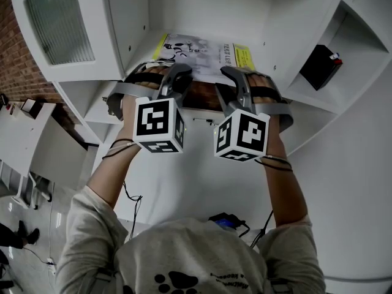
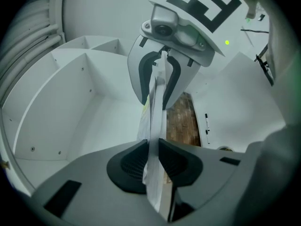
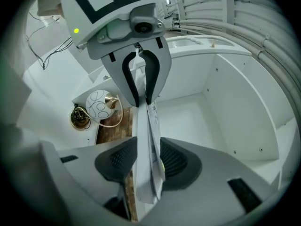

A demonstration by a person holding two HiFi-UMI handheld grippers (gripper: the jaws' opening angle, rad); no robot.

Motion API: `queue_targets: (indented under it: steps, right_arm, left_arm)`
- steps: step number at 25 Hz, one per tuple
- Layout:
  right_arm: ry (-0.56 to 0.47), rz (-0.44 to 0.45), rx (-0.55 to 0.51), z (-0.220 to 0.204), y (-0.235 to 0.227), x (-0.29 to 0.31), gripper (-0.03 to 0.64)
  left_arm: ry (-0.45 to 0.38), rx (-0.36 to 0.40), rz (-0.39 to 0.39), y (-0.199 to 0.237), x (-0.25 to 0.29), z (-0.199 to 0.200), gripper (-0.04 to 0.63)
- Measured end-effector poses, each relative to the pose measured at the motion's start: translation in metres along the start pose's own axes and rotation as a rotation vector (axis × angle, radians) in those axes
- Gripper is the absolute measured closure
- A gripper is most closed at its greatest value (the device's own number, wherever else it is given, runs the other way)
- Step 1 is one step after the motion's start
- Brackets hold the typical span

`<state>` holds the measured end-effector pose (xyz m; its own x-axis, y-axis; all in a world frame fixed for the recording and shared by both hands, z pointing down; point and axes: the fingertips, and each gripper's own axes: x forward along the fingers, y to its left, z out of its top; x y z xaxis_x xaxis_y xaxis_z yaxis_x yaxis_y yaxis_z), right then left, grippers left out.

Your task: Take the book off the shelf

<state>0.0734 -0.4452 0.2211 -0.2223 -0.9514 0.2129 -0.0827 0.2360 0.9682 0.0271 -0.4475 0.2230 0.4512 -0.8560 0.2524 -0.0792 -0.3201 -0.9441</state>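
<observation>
Both forearms are reaching forward side by side, with the left tool [image 1: 176, 78] and the right tool [image 1: 234, 81] facing each other across the book [image 1: 202, 51]. Each tool is clenching on the book, its pads pressing the covers while the pages are showing edge-on between the jaws. The book is being held at the mouth of an open compartment in the white shelf [image 1: 269, 17]. A black box [image 1: 321, 66] is sitting in a compartment to the right, and a brick wall [image 1: 15, 48] is running along the left
</observation>
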Motion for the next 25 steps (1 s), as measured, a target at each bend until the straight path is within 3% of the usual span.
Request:
queue_targets:
  steps: [15, 25]
  right_arm:
    - [0.042, 0.044, -0.062, 0.007, 0.014, -0.003, 0.425]
    - [0.074, 0.017, -0.079, 0.002, 0.010, 0.008, 0.423]
  left_arm:
    - [-0.019, 0.009, -0.013, -0.012, -0.030, 0.016, 0.518]
    - [-0.026, 0.006, -0.022, -0.014, -0.040, 0.020, 0.517]
